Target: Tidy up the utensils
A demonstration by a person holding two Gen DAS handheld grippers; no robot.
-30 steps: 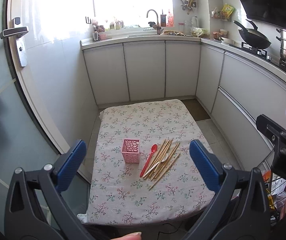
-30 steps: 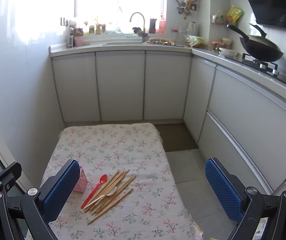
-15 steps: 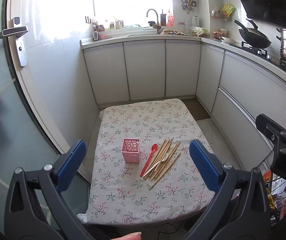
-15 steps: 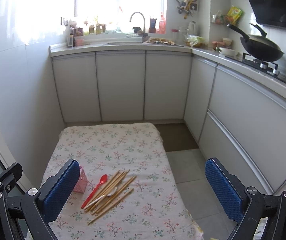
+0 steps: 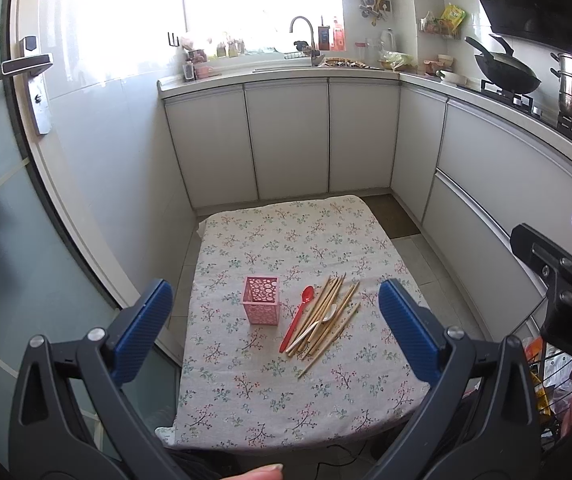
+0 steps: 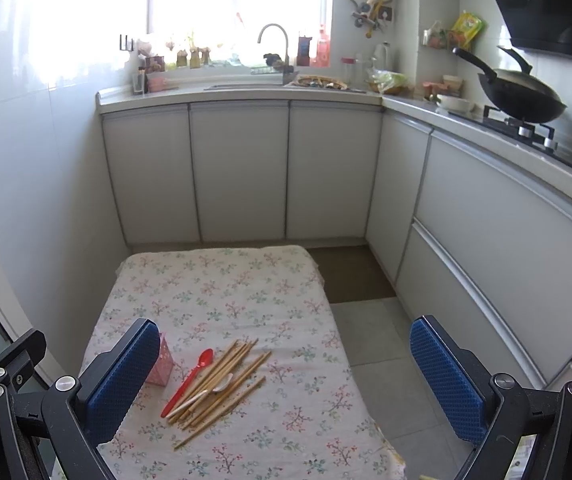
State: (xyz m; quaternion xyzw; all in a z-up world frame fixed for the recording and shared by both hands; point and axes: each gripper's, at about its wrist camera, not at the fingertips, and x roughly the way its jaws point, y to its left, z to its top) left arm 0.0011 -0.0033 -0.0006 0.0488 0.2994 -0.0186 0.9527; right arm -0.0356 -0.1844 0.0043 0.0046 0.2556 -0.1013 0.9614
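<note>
Left wrist view: left gripper [image 5: 276, 322], fingers spread wide and empty; between them, farther ahead, an upright pink perforated holder [image 5: 261, 300] beside a red spoon [image 5: 297, 317], a white spoon [image 5: 313, 323] and wooden chopsticks [image 5: 327, 314] on a floral tablecloth [image 5: 286, 236], before white kitchen cabinets [image 5: 286, 140].

Right wrist view: right gripper [image 6: 286, 380] equally wide, empty; chopsticks [image 6: 222, 380] ahead near its left finger [image 6: 122, 376], which partly hides the holder [image 6: 162, 364].

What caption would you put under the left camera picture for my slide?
Open left gripper above a flowered table with a pink holder, red spoon, white spoon and chopsticks.
</note>
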